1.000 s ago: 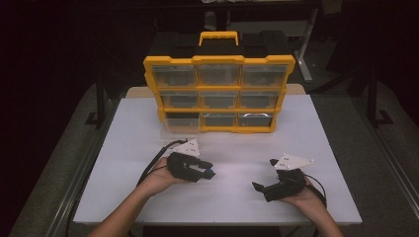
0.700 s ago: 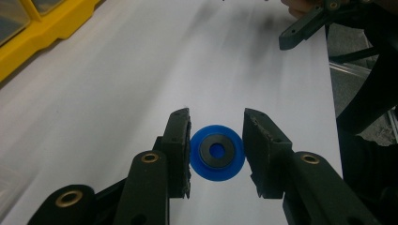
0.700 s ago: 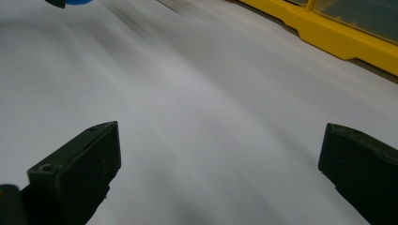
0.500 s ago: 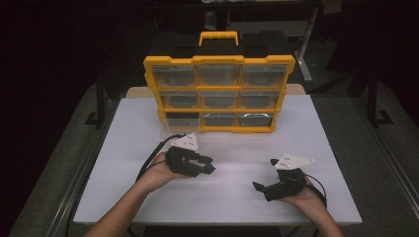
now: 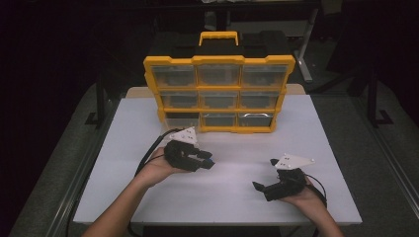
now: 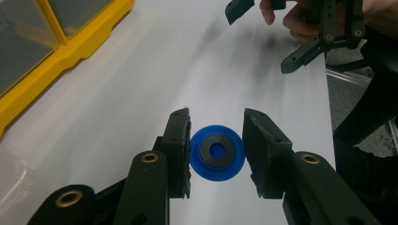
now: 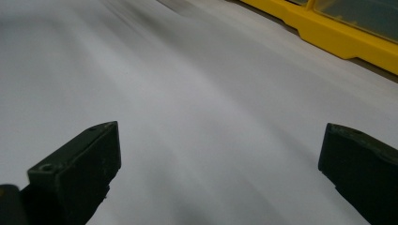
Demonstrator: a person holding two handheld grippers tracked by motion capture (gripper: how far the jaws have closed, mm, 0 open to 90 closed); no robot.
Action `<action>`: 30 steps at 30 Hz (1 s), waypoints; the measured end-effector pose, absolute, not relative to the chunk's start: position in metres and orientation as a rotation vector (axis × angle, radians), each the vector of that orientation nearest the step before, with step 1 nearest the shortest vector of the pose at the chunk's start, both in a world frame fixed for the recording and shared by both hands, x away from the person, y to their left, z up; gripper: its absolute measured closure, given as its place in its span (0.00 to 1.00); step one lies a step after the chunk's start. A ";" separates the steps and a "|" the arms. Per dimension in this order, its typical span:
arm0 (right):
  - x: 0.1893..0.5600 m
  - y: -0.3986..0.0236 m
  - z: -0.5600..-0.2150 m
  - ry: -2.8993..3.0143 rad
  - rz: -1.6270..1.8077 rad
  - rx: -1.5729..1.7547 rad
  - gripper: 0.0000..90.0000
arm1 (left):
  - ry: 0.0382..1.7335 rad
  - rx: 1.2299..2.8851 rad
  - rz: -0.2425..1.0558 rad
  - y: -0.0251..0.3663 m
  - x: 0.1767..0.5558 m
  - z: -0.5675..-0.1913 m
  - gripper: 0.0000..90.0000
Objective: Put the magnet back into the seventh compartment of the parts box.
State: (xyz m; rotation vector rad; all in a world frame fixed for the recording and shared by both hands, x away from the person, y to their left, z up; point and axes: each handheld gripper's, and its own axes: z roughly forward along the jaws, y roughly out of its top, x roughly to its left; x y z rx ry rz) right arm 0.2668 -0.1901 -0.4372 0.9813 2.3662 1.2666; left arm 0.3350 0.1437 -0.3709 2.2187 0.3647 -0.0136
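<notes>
**Blue disc in left claw, nothing stowed yet**

Status from my end: left claw (image 6: pixel 213 154) is closed on a small blue disc (image 6: pixel 216 158) w/ a dark ring round its centre hole. Pads pinch it on both sides, and the jaws are as tight as they get on this job. In the high view that claw (image 5: pixel 207 162) sits over the middle-left of the white surface (image 5: pixel 232 197), in front of the organizer's bottom row; the disc looks raised clear of the surface, judging by the soft shadow under it, but I wouldn't swear to it.

Right claw (image 7: pixel 220 164) is wide open w/ nothing between the jaws, just bare surface. In the high view it (image 5: pixel 262 190) rests low at the front right, well apart from the left one.

Progress, my read: pick-up is done, everything after isn't. My guess is the disc is headed for the yellow organizer (image 5: pixel 219 94), though I can't say which drawer. The bottom-left slot (image 5: pixel 182 120) looks diff. from the rest, maybe open or w/o its drawer; too dim to confirm. So still to do: carry over, line up, release.

Counts:
- claws: 2 (1 loaded, 1 empty)
- blue discs: 1
- organizers: 1, w/ 1 yellow carry handle (image 5: pixel 218 37) on top
- drawer bays: 9, in 3 rows of 3
- loose parts on the surface: I see 0; drawer contents too murky to count
</notes>
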 end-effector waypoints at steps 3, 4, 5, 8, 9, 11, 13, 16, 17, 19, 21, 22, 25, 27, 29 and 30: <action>0.267 -0.190 -0.437 2.369 1.265 0.975 0.00 | 0.369 2.214 -0.012 0.144 0.337 -0.368 0.70; 0.267 -0.190 -0.438 2.369 1.266 0.976 0.00 | 0.368 2.213 -0.010 0.145 0.337 -0.367 0.70; 0.267 -0.190 -0.438 2.368 1.266 0.977 0.00 | 0.371 2.215 -0.006 0.145 0.338 -0.366 0.70; 0.267 -0.191 -0.437 2.367 1.268 0.978 0.00 | 0.371 2.211 -0.005 0.146 0.340 -0.363 0.70; 0.267 -0.191 -0.437 2.366 1.269 0.979 0.00 | 0.371 2.208 -0.004 0.147 0.341 -0.362 0.70; 0.267 -0.190 -0.438 2.367 1.269 0.980 0.00 | 0.374 2.199 -0.005 0.147 0.342 -0.359 0.70; 0.267 -0.190 -0.438 2.367 1.268 0.979 0.00 | 0.368 2.202 0.003 0.148 0.344 -0.356 0.70; 0.267 -0.190 -0.438 2.368 1.267 0.979 0.00 | 0.377 2.185 0.006 0.149 0.346 -0.352 0.70; 0.267 -0.190 -0.438 2.368 1.268 0.978 0.00 | 0.377 2.184 0.006 0.149 0.347 -0.351 0.70; 0.267 -0.190 -0.438 2.368 1.268 0.978 0.00 | 0.383 2.179 0.008 0.150 0.350 -0.349 0.70; 0.267 -0.191 -0.437 2.365 1.271 0.978 0.00 | 0.385 2.177 0.009 0.150 0.352 -0.348 0.70; 0.267 -0.191 -0.437 2.365 1.270 0.976 0.00 | 0.386 2.177 0.006 0.150 0.352 -0.347 0.70; 0.266 -0.191 -0.437 2.368 1.269 0.976 0.00 | 0.383 2.177 0.015 0.149 0.354 -0.345 0.70; 0.266 -0.191 -0.437 2.369 1.270 0.975 0.00 | 0.377 2.178 0.015 0.150 0.356 -0.344 0.70; 0.267 -0.191 -0.437 2.366 1.272 0.974 0.00 | 0.380 2.179 0.022 0.149 0.357 -0.343 0.70; 0.267 -0.191 -0.437 2.365 1.272 0.973 0.00 | 0.384 2.180 0.025 0.149 0.358 -0.342 0.70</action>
